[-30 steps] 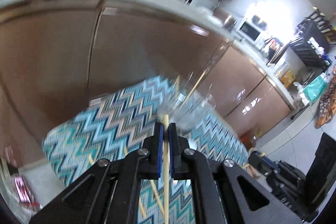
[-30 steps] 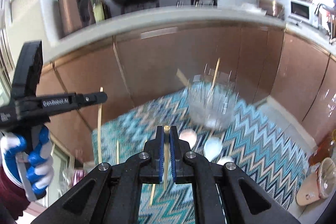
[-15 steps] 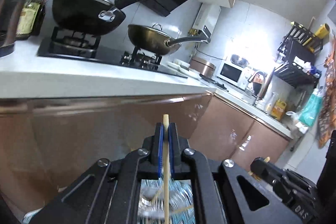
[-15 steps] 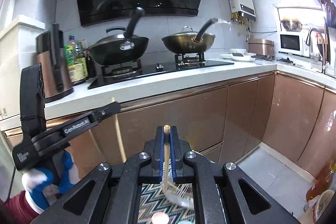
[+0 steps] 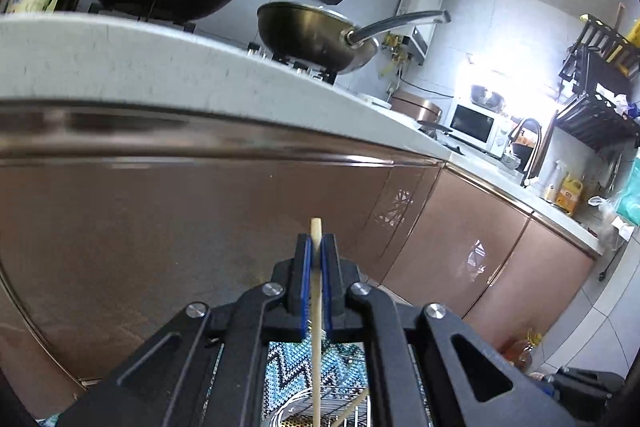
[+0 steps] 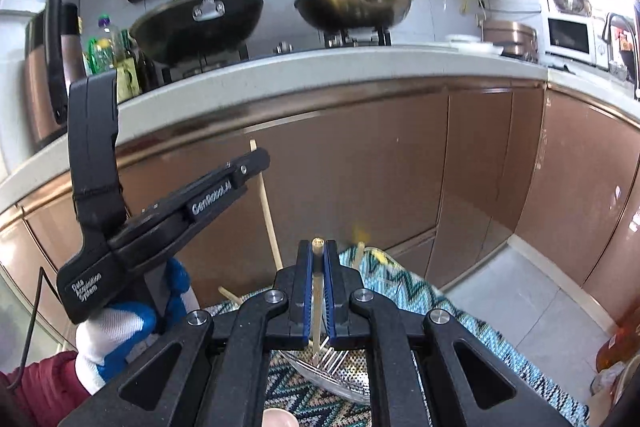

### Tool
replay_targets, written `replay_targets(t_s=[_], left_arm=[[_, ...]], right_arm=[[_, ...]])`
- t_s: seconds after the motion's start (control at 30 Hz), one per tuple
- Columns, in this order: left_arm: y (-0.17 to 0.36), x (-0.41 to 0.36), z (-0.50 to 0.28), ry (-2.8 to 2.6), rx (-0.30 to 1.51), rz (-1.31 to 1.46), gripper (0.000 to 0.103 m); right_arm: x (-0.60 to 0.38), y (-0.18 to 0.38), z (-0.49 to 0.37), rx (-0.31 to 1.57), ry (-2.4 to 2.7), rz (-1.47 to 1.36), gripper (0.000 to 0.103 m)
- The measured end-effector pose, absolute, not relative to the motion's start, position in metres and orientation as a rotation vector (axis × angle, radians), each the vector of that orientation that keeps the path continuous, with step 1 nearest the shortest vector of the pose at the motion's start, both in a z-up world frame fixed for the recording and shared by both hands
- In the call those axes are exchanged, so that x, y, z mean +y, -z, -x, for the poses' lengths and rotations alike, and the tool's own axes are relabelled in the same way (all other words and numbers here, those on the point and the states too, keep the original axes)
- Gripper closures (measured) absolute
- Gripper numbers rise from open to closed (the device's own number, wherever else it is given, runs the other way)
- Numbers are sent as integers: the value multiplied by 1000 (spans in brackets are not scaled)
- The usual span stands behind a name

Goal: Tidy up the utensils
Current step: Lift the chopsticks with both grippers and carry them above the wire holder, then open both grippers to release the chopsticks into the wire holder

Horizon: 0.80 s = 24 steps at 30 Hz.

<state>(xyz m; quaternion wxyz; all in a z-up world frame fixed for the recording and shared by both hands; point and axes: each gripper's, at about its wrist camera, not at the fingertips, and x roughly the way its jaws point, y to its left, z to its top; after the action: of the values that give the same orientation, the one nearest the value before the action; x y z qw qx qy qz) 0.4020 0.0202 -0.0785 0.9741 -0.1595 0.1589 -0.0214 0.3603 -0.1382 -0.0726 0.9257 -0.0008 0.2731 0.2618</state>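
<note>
My left gripper (image 5: 316, 241) is shut on a wooden chopstick (image 5: 317, 327) that stands upright between its blue pads. Under it, a wire utensil holder (image 5: 320, 407) with another stick in it sits on a chevron cloth (image 5: 292, 359). My right gripper (image 6: 318, 247) is shut on a second chopstick (image 6: 317, 291), above the metal mesh holder (image 6: 344, 363). In the right wrist view the left gripper (image 6: 256, 161) is at the left, in a gloved hand (image 6: 120, 323), and its chopstick (image 6: 266, 207) slants down toward the holder.
Copper cabinet doors (image 6: 360, 167) and a white countertop (image 5: 160, 67) stand close ahead. On the stove sit a black pan (image 6: 200, 23) and a brass pan (image 6: 352, 5). A pale spoon (image 6: 276, 419) lies on the cloth (image 6: 420, 291). Grey floor tiles (image 6: 520, 291) lie to the right.
Both grippers swung up from facing the cloth to facing the counter, then sank again, so the holder now lies just beneath the fingers. Each still holds its chopstick.
</note>
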Motion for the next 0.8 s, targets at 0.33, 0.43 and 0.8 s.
replay_targets(t_s=[0.33, 0.43, 0.8], left_arm=[[84, 22, -383, 78, 331, 303, 81], [73, 26, -363, 84, 338, 290, 73], [39, 56, -265, 76, 403, 261, 63]], right_arm=[[-145, 78, -357, 581, -520, -43, 87], [-150, 66, -345, 562, -501, -50, 86], [-171, 28, -279, 526, -453, -54, 72]])
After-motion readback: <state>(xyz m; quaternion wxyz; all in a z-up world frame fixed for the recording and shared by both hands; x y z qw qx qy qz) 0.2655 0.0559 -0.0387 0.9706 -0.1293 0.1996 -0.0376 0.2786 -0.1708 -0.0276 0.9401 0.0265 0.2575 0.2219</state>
